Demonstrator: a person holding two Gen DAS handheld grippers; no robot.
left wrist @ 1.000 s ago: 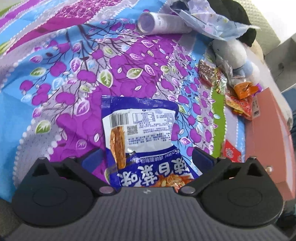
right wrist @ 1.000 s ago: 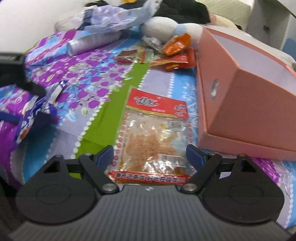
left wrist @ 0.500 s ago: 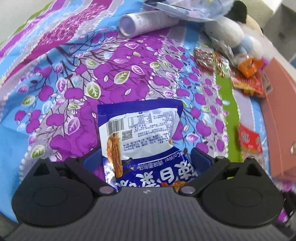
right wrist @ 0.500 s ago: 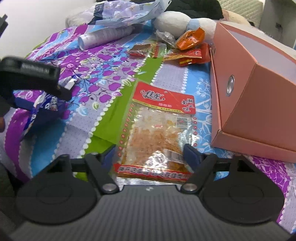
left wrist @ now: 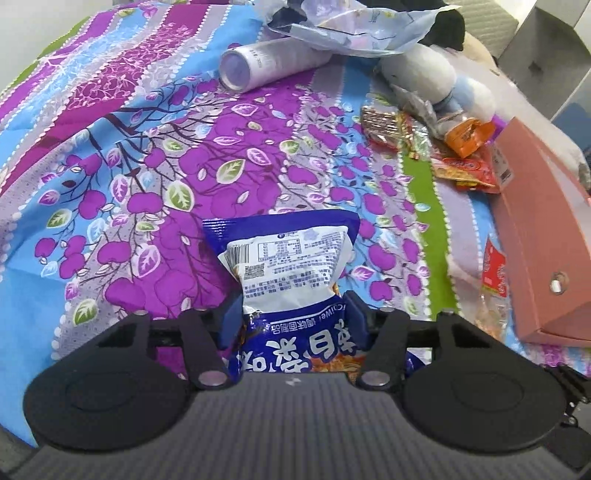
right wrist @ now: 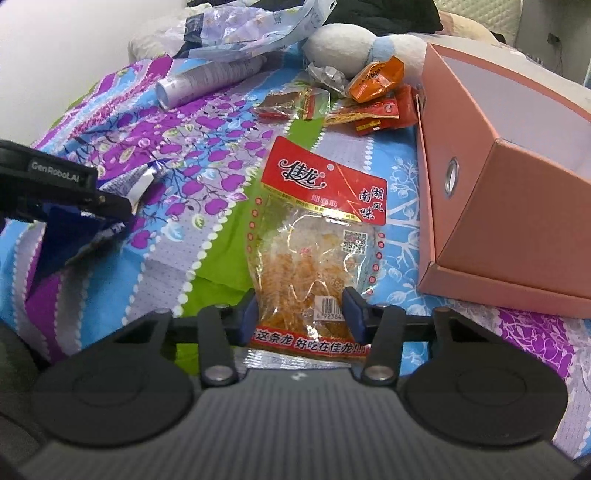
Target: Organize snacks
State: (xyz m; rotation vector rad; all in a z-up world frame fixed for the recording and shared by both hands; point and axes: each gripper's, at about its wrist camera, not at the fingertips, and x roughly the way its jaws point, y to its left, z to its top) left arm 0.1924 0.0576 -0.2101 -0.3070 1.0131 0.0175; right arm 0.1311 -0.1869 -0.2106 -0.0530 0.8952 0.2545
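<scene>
My left gripper (left wrist: 291,317) is shut on a blue and white snack bag (left wrist: 288,266), pinching its lower half above the bedspread. My right gripper (right wrist: 301,314) is shut on a clear snack packet with a red header (right wrist: 317,229) that lies on the bed. An open pink box (right wrist: 498,177) stands to the right of that packet; it also shows in the left wrist view (left wrist: 543,236). In the right wrist view the left gripper (right wrist: 59,192) appears at the far left with the blue bag (right wrist: 74,232).
A floral bedspread (left wrist: 147,147) covers the bed. Several small red and orange snack packets (right wrist: 369,99) lie at the back beside the box. A white cylinder bottle (left wrist: 266,62), a crumpled plastic bag (left wrist: 351,29) and a plush toy (left wrist: 424,74) lie further back.
Both grippers have closed from open onto their packets. The blue bag is now squeezed and crumpled between the left fingers; the right fingers press the clear packet's sides.
</scene>
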